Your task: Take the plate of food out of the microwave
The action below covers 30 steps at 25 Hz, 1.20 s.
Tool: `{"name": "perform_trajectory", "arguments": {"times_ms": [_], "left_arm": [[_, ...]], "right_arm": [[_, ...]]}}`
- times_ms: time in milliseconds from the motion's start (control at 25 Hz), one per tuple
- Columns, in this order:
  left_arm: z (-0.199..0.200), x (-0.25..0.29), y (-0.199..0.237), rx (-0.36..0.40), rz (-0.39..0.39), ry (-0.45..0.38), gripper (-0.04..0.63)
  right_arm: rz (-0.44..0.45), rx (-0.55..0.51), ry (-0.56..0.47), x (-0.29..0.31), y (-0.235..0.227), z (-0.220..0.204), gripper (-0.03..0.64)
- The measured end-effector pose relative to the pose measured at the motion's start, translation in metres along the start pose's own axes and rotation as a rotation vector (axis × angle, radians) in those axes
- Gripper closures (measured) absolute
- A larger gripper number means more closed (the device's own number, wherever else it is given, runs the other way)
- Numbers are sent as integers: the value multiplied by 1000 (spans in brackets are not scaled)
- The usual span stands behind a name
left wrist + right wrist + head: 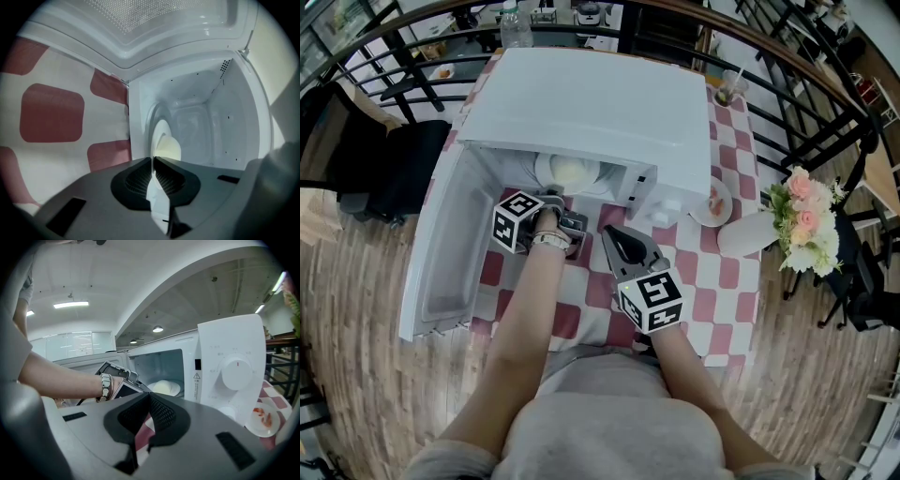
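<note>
Left tongs (553,195) look pinched shut on the rim of the plate of food (569,172), which sits inside the open microwave (581,103) at upper centre. Right tongs (607,230) are closed on nothing, over the checkered table (722,272).

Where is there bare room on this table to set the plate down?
Best: the bare checkered cloth front-right, bordered by the right gripper and the vase. A smaller patch lies between the open door and the left arm. Crowded: right beside the microwave, where the saucer and vase stand.
</note>
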<state>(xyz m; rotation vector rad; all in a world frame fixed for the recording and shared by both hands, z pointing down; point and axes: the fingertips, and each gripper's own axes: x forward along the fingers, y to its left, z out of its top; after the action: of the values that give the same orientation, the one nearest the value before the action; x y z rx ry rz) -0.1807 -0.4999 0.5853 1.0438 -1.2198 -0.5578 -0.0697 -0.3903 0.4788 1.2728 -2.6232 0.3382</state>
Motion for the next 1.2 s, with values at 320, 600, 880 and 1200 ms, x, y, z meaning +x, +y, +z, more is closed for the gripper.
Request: {"name": "perform_trajectory", "arguments": {"times_ms": [320, 600, 880, 1200], "left_arm": [[0, -4, -7, -26, -99, -2, 578], [-1, -8, -16, -40, -203, -7, 586], [-3, -15, -21, -25, -256, -14, 584], [-9, -34, -30, 10, -297, -16, 585]], "right_arm": [[-3, 3, -7, -2, 1, 3, 594], [-6, 5, -22, -6, 1, 6, 594], [-21, 6, -44, -13, -2, 13, 594], [-22, -11, -80, -26, 4, 26, 594]]}}
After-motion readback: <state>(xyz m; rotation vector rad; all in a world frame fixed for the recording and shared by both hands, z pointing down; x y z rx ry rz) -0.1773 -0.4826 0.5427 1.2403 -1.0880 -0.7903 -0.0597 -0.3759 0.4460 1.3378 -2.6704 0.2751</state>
